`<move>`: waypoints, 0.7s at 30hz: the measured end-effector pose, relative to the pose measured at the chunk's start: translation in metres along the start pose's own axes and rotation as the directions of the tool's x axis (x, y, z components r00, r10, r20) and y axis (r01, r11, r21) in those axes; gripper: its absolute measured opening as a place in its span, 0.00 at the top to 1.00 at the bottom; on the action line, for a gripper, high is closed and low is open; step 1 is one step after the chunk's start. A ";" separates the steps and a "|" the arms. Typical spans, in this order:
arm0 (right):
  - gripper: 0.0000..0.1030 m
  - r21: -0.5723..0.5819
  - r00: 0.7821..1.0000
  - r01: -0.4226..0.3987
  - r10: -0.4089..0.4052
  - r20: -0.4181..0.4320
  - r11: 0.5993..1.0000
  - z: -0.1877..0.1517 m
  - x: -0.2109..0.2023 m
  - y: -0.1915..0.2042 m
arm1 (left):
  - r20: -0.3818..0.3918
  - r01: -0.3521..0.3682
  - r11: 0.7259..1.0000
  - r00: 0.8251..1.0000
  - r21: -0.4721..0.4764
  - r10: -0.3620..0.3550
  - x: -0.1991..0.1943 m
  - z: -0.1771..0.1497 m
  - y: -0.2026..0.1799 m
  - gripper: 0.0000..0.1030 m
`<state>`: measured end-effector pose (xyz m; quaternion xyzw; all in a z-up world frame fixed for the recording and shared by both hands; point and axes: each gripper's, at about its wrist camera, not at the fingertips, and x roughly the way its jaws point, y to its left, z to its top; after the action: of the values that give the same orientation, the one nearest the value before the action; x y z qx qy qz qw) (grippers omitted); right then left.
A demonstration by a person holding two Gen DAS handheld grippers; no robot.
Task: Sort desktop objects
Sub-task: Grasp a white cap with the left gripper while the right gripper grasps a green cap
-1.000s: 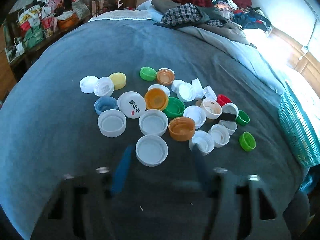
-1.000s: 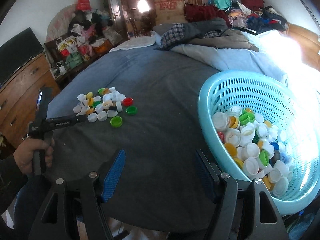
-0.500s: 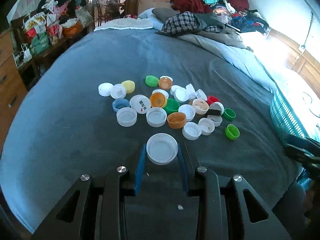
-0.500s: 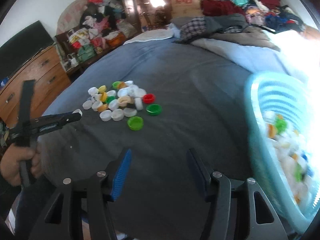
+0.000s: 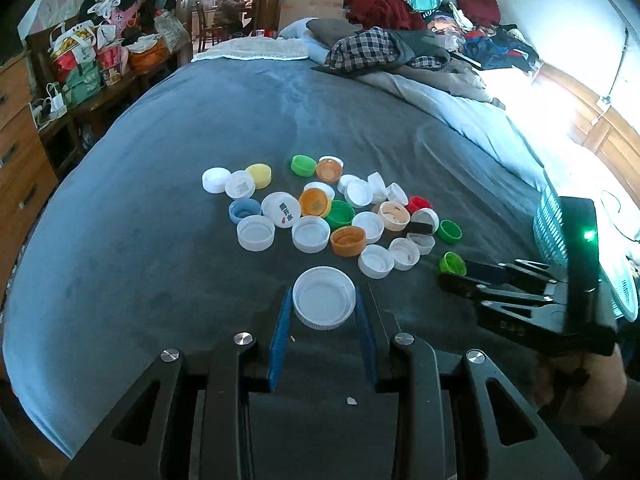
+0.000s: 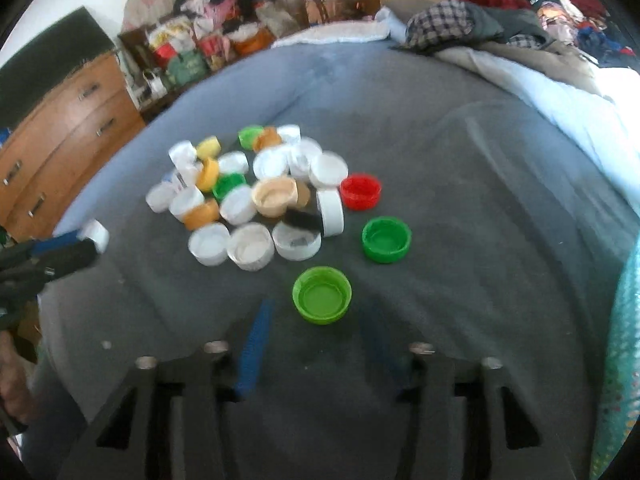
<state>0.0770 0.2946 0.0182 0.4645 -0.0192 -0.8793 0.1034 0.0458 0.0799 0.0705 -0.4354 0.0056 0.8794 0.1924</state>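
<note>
- Left wrist view: left gripper [image 5: 324, 312] is clamping a large white cap [image 5: 324, 297], apparently bound for the basket [image 5: 550, 224].
- Right gripper [image 6: 318, 344], jaws spread wide, is nearing a light-green cap [image 6: 322, 295]; closing comes next.

- The right gripper [image 6: 318, 322] is smeared by motion; its right finger is barely made out.
- The teal basket [image 6: 624, 340] is cut off by the right edge.
- Print on the white lid [image 5: 281, 209] is too small to be read.

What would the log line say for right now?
left gripper: shut on big white cap | right gripper: open, nearing light green cap | remaining caps: piled on bed
</note>
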 end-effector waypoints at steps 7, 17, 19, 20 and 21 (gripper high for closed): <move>0.69 0.024 0.997 -0.019 0.018 0.075 1.000 0.000 -0.040 -0.001 | 0.027 0.011 1.000 1.000 0.024 -0.012 -0.011 0.005 -0.007 0.74; 0.69 0.020 0.970 -0.034 0.028 0.241 0.999 -0.017 -0.157 0.023 | 0.099 -0.031 0.992 0.995 0.123 0.019 -0.037 0.014 -0.046 0.74; 0.69 0.001 0.968 -0.030 0.029 0.251 1.000 -0.021 -0.172 0.029 | 0.110 -0.035 0.991 0.994 0.127 0.021 -0.041 0.016 -0.053 0.74; 0.69 -0.010 0.967 -0.026 0.027 0.255 1.000 -0.024 -0.180 0.032 | 0.119 -0.038 0.990 0.993 0.133 0.023 -0.043 0.017 -0.057 0.74; 0.69 -0.020 0.965 -0.018 0.023 0.261 1.000 -0.026 -0.186 0.035 | 0.125 -0.045 0.989 0.992 0.143 0.027 -0.044 0.018 -0.060 0.74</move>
<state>0.2056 0.2996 0.1592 0.3434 -0.0298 -0.9318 0.1133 0.0770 0.1241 0.1252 -0.3651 0.0657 0.9052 0.2076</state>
